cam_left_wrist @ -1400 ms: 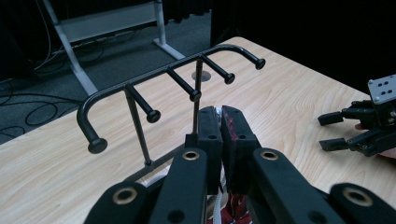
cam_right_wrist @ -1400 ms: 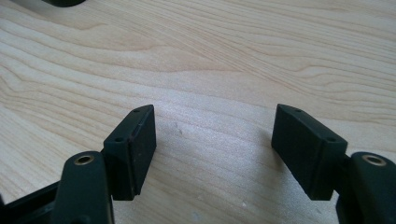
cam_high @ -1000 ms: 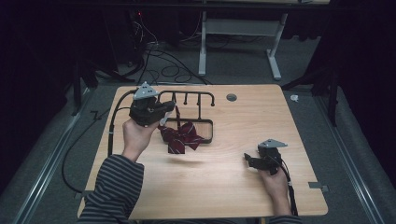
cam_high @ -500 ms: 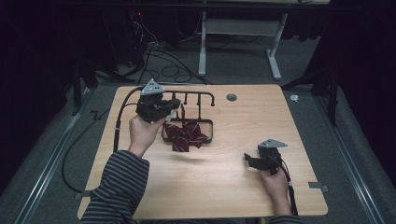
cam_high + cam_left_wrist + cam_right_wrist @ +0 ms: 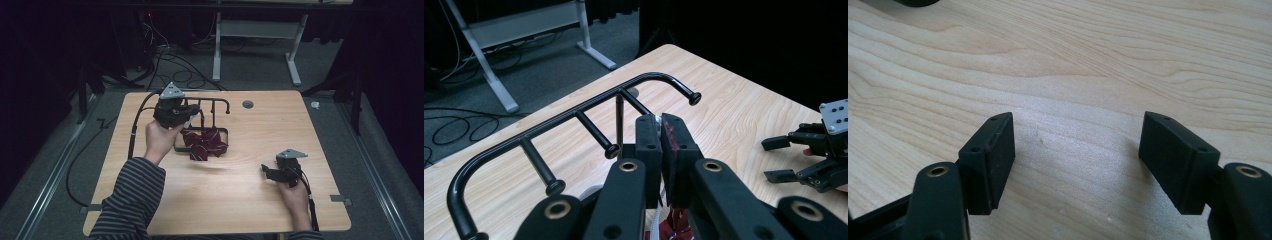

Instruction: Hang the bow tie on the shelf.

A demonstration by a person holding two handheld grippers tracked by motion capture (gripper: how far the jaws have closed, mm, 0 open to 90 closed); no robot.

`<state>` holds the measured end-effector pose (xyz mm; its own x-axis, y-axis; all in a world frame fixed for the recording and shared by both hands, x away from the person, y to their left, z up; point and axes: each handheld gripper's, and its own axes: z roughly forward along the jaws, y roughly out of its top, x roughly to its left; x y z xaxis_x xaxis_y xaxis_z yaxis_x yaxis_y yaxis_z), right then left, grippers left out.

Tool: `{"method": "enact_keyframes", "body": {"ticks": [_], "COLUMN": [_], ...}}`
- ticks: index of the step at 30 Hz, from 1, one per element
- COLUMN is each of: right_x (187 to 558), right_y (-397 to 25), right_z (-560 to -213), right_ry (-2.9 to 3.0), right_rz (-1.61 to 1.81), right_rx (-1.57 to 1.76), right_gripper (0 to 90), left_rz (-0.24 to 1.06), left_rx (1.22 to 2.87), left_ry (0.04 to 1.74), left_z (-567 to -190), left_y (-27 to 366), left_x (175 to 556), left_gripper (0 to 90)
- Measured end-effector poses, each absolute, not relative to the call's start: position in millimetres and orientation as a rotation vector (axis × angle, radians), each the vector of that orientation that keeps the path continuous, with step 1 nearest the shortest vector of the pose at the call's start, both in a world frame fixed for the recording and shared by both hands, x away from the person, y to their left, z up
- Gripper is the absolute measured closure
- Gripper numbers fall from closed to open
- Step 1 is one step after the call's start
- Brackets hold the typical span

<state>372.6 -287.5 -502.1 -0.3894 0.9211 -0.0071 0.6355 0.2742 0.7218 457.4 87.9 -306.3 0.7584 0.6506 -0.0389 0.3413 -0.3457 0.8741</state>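
- Left gripper [image 5: 192, 116] raised over the far left part of the table [image 5: 260, 200], at about 10 o'clock from the table's middle in the high view.
- Jaws pressed together on a strip of dark red striped cloth, a tie [image 5: 202, 145]; in the left gripper view red fabric [image 5: 670, 135] pinched between the two pads, more of it hanging below at the bottom edge.
- Rest of the tie heaped in a loose pile on the base of a black metal rack [image 5: 215, 105], at 6 o'clock from the gripper's tip in the high view.
- Rack standing upright, with a curved top bar and short pegs ending in small knobs; in the left gripper view that bar [image 5: 574, 112] just beyond the jaws, running from 8 o'clock up to 1 o'clock.
- Left hand [image 5: 159, 140] wrapped round the gripper's body, striped sleeve [image 5: 130, 200] behind it.
- Black cable [image 5: 132, 135] trailing from the left gripper off the table's left edge to the floor.
- Right gripper [image 5: 267, 173] low over the near right part of the table, at about 4 o'clock from the tie and well apart from it, held in the right hand [image 5: 295, 192].
- Jaws wide apart, with bare wood between the pads [image 5: 993, 160] in the right gripper view.
- Seen again at 3 o'clock in the left gripper view [image 5: 781, 160], jaws spread.
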Motion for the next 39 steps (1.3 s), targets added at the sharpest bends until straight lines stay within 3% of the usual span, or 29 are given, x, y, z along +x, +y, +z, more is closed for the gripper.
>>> {"method": "enact_keyframes", "body": {"ticks": [39], "right_x": [372.4], "right_y": [-287.4], "right_z": [-502.2], "right_ry": [2.121], "right_rz": [0.899], "right_rx": [1.402], "right_gripper": [32.1], "left_rz": [0.415], "left_rx": [1.964], "left_ry": [0.876], "left_z": [-317.6], "left_y": [75.2], "left_x": [505.2], "left_gripper": [87.1]}}
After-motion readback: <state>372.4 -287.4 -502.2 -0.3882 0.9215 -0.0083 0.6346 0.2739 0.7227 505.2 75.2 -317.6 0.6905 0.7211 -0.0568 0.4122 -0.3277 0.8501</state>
